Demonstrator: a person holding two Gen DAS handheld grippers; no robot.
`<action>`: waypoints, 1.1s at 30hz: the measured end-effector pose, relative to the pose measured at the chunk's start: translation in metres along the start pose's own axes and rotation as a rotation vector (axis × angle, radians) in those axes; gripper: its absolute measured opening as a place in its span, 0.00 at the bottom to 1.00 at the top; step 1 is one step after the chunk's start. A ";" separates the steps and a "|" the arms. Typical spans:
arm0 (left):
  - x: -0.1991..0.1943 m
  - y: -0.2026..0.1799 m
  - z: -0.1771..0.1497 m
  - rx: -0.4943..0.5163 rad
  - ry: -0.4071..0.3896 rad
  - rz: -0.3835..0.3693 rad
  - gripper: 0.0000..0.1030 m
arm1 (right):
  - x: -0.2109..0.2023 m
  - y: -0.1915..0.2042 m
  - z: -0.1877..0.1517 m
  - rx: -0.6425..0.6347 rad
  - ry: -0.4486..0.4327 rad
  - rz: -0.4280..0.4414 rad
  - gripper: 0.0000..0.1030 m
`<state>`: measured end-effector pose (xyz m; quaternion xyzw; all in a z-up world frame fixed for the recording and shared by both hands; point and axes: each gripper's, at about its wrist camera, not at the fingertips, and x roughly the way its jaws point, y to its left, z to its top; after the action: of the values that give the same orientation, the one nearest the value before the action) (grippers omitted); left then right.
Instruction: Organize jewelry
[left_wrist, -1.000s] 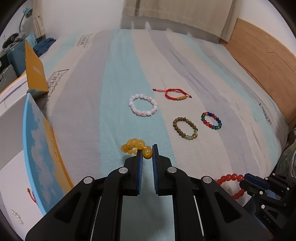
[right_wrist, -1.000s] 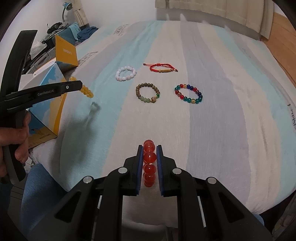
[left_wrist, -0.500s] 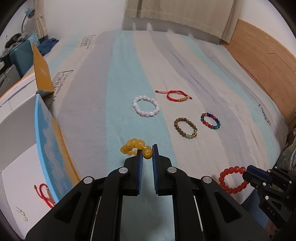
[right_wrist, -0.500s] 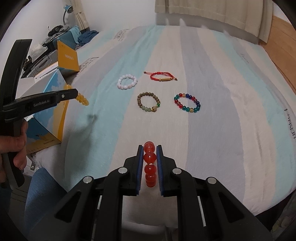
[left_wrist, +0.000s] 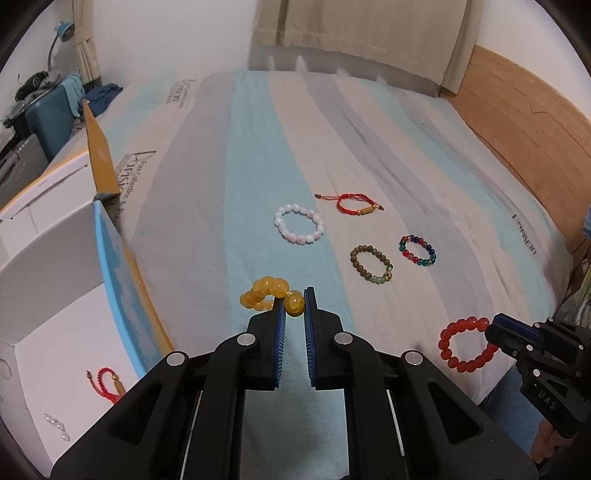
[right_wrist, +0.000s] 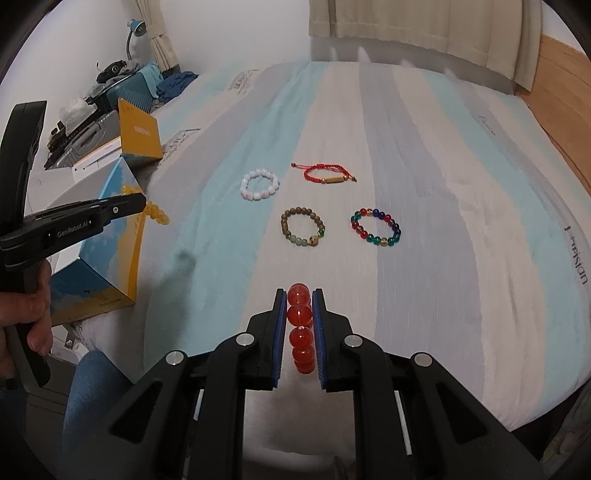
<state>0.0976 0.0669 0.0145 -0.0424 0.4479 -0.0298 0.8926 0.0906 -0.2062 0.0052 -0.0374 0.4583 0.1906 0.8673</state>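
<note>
My left gripper (left_wrist: 294, 308) has its jaws pinched on one bead of the yellow bracelet (left_wrist: 271, 293); the rest of the loop curls off to the left of the jaws, held up clear of the bed (left_wrist: 229, 155). I judge the one-bead pinch lets the strand dangle freely so it can drop cleanly into the box (left_wrist: 48, 295) just left of the jaws, its flap standing open. Inside, low and to the left, lies a red cord bracelet (left_wrist: 105, 380) and a few pale beads (left_wrist: 55, 424), so the box looks like the collecting place.

My right gripper (right_wrist: 299, 308) has its jaws clamped along the red bracelet (right_wrist: 301, 328), several beads stacked in a line between the pads, the lower part hanging down behind them. In the left view that loop hangs open at the bed's near edge.

Ahead of both jaws, four pieces lie flat and apart on the striped cover: the white bracelet (left_wrist: 299, 223), the red string bracelet (left_wrist: 351, 203), the brown bracelet (left_wrist: 371, 264) and the multicolour bracelet (left_wrist: 418, 251).

The lower end of the red bracelet is hidden between the pads. The box floor is cut off at the frame edge, so I cannot say what else it holds. Print on the cover is too warped to read.
</note>
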 end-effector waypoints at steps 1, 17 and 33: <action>-0.003 0.001 0.001 0.000 -0.005 0.001 0.09 | -0.002 0.001 0.002 -0.001 -0.008 0.002 0.11; -0.018 0.008 -0.005 -0.007 -0.005 0.007 0.09 | 0.026 0.007 -0.005 0.002 0.108 0.012 0.10; 0.017 0.004 -0.022 -0.008 0.046 -0.023 0.09 | 0.093 0.004 -0.041 0.019 0.278 0.013 0.12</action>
<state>0.0902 0.0687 -0.0129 -0.0503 0.4680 -0.0392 0.8814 0.1044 -0.1852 -0.0933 -0.0525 0.5759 0.1848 0.7946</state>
